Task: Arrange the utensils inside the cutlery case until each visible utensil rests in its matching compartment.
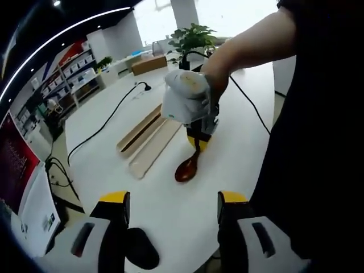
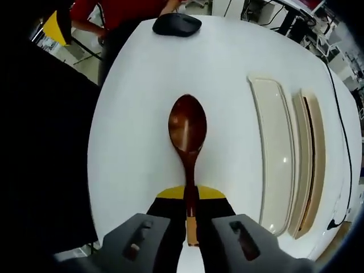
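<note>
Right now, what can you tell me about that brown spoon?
The spoon is glossy reddish-brown, wood-like, with an oval bowl and a slim handle ending in a paler tip. The right gripper is shut on its handle, bowl pointing away from the gripper over the white table. In the left gripper view its bowl hangs low at the tabletop; contact is unclear. The pale cutlery case lies beside it, apart.

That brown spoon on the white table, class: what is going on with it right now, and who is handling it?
A person works with two handheld grippers. The right gripper is shut on the handle of the wooden spoon, whose bowl lies toward the table. The cutlery case lies beside it, apart from the spoon. The left gripper is open, holding nothing, near a black mouse. The spoon is not yet in a compartment.
</note>
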`<state>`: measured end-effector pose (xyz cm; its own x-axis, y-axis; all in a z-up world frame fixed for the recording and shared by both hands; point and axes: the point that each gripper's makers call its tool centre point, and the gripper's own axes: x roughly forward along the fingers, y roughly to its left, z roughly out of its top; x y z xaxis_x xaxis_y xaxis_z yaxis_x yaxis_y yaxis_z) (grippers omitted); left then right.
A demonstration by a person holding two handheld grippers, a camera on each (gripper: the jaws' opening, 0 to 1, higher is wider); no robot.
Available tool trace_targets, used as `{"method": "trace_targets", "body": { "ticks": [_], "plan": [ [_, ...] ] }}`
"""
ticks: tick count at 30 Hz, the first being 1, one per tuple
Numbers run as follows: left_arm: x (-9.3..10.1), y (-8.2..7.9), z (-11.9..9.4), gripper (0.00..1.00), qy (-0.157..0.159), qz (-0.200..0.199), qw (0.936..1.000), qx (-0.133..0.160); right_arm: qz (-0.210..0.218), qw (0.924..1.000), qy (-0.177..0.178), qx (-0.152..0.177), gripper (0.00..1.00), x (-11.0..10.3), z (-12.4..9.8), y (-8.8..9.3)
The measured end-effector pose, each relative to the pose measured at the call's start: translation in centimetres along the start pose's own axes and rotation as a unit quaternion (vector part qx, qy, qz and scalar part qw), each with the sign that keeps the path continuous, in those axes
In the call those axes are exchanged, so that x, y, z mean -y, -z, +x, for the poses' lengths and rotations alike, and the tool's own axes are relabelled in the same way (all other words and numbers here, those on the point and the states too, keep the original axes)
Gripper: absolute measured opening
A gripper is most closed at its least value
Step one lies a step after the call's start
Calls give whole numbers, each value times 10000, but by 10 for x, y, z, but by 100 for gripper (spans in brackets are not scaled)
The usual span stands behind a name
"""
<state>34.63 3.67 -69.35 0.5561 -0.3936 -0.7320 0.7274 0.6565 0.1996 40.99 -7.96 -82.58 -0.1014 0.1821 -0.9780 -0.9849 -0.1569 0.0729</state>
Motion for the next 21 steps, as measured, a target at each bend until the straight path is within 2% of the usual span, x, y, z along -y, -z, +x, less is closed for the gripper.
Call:
{"method": "trace_targets", "body": {
  "ticks": [7, 8, 10, 13, 18, 21],
  "plan": [
    [-4, -2, -3, 64, -20, 44, 10000, -10, 58, 9998, -51, 169, 1, -1, -1, 0],
    [-5, -2, -3, 64, -28, 40, 10000, -5, 315, 9991, -76, 270, 1, -2, -1, 0],
    [-6, -3, -3, 64, -48, 26, 10000, 16, 485, 9984, -88, 260, 0, -2, -2, 3],
    [-3, -2, -2, 64, -21, 48, 10000, 7, 405, 9989, 21, 222, 0, 0, -4, 9],
    [1, 0, -1, 64, 9, 49, 10000, -5, 597, 9967, 84, 547, 0, 6, -20, 7],
    [1, -1, 0, 64, 14, 57, 10000, 3, 550, 9965, 208, 588, 0, 9, -29, 9]
  ]
}}
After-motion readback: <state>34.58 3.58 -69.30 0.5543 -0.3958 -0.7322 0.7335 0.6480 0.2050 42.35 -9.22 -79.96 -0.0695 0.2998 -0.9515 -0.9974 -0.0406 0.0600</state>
